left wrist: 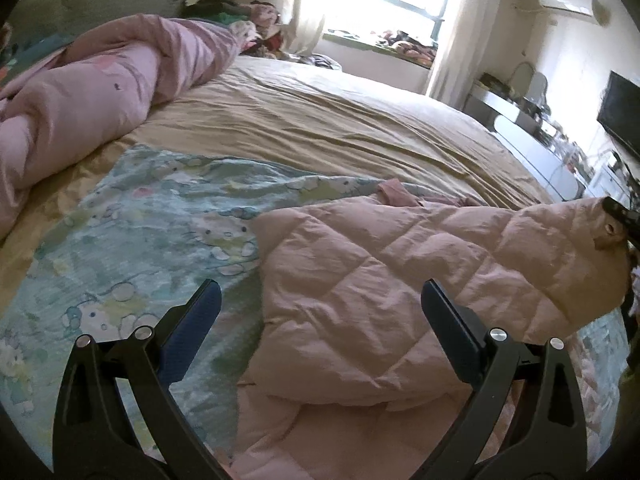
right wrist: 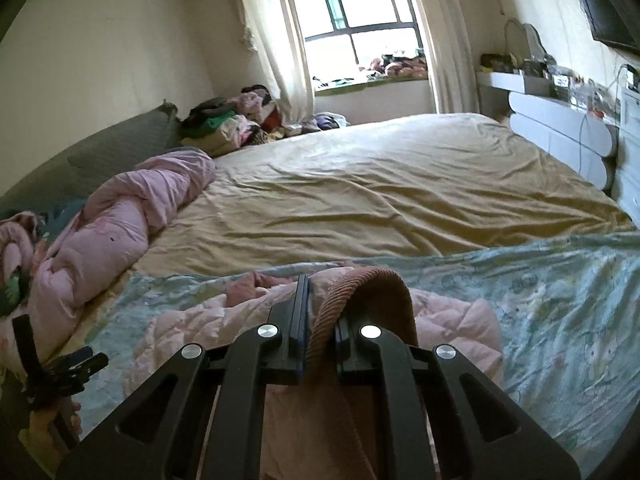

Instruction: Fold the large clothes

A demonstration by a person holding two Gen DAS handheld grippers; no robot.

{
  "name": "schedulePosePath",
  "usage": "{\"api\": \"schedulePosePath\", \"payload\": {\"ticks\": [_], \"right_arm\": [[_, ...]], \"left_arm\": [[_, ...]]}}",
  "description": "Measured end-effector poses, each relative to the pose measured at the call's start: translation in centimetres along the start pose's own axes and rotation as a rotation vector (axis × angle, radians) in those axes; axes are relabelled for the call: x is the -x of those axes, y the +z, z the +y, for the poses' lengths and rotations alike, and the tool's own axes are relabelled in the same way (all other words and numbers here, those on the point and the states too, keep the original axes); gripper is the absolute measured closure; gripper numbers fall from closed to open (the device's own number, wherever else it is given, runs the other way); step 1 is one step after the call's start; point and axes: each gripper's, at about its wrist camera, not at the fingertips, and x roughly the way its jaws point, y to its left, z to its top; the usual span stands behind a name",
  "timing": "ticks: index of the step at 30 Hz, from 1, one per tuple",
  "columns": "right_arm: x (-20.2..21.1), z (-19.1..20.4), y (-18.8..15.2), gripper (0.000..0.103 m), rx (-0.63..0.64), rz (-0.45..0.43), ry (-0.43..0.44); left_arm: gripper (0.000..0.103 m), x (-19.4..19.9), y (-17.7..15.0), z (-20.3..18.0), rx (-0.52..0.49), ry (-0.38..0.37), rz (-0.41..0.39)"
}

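Our right tool [right wrist: 320, 300] is clamped on the ribbed cuff [right wrist: 364, 292] of the pink jacket [left wrist: 380, 272] lying on the bed [left wrist: 340, 128]; our left tool [left wrist: 320, 300] gapes empty above it, the jacket's lower edge cut off.

- Jacket [left wrist: 380, 280]: lower part runs off the bottom edge of the left wrist view; in the right wrist view mostly hidden behind the right gripper [right wrist: 320, 320].
- Cuff [right wrist: 360, 300]: its far end hidden between the jaws.
- Left gripper [right wrist: 52, 364]: cut by the left edge in the right wrist view; jaws unreadable there.
- Hand [right wrist: 52, 428]: only partly visible, dim.
- Clothes pile [right wrist: 236, 120]: single items too small to tell.
- Dresser [right wrist: 560, 136]: clutter on top unreadable.
- Screen [left wrist: 620, 116]: cut by the right edge.
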Motion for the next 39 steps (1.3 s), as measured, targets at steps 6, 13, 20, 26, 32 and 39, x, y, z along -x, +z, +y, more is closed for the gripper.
{"api": "schedulePosePath", "payload": {"ticks": [6, 13, 20, 26, 32, 39], "right_arm": [[-1.6, -0.9, -1.0, 0.094, -0.007, 0.034, -0.033], [-3.3, -2.4, -2.3, 0.094, -0.031, 0.088, -0.059], [-4.2, -4.1, -3.6, 0.075, -0.061, 0.198, -0.073], [-1.3, -5.3, -3.7, 0.060, -0.107, 0.118, -0.152], [-1.4, -0.3, -4.0, 0.059, 0.032, 0.137, -0.042], [-4.2, 6.5, -5.1, 0.048, 0.157, 0.206, 0.066]], "left_arm": [[0.012, -1.0, -0.3, -1.4, -0.042, -0.029, 0.015], [0.044, -2.6, -1.2, -2.9, -0.068, -0.053, 0.044], [0.069, -4.1, -2.0, -3.6, -0.103, -0.067, 0.139], [0.069, -5.1, -2.9, -3.4, -0.091, -0.044, 0.193], [0.069, -6.4, -4.2, -3.8, -0.131, 0.001, 0.237], [0.068, -6.9, -4.5, -3.4, -0.116, -0.004, 0.256]]}}
